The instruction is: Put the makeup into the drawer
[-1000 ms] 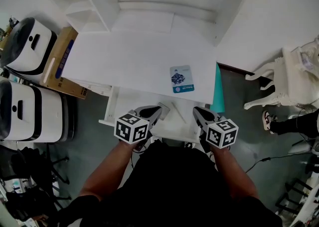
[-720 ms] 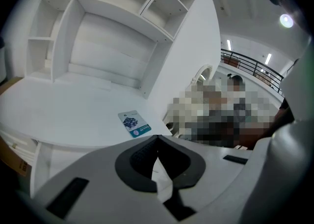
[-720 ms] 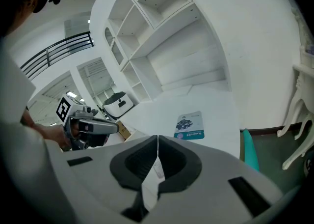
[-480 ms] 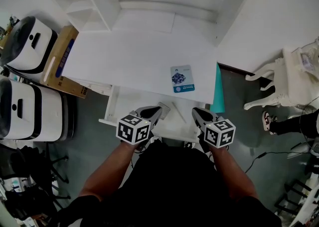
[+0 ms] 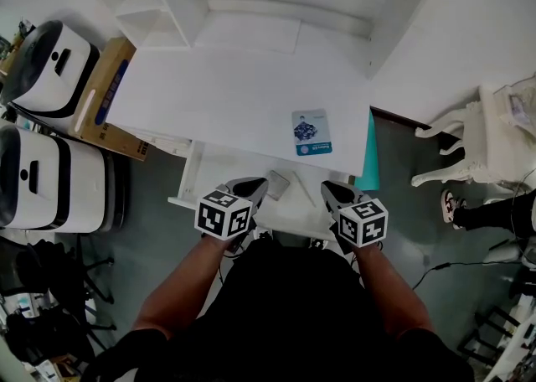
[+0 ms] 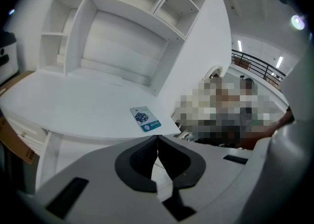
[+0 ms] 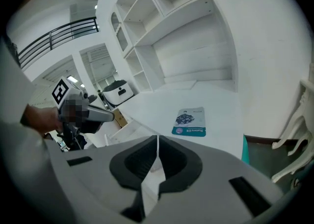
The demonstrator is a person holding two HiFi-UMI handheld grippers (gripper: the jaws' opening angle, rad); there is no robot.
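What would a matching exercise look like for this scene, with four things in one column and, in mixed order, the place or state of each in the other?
Things:
1. makeup packet
2. drawer
3. cardboard box
4. left gripper

Places or states:
a. shut, nothing between its jaws
b. pulled open below the near edge of the desk
c. lying flat on the desk
d. standing beside the desk's left end

Pairs: 1-c, 2-b, 3-d, 4-a.

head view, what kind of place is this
Probably a staged bedroom or study corner: a white desk with a shelf hutch, an ornate white chair beside it, and white appliances parked on the floor.
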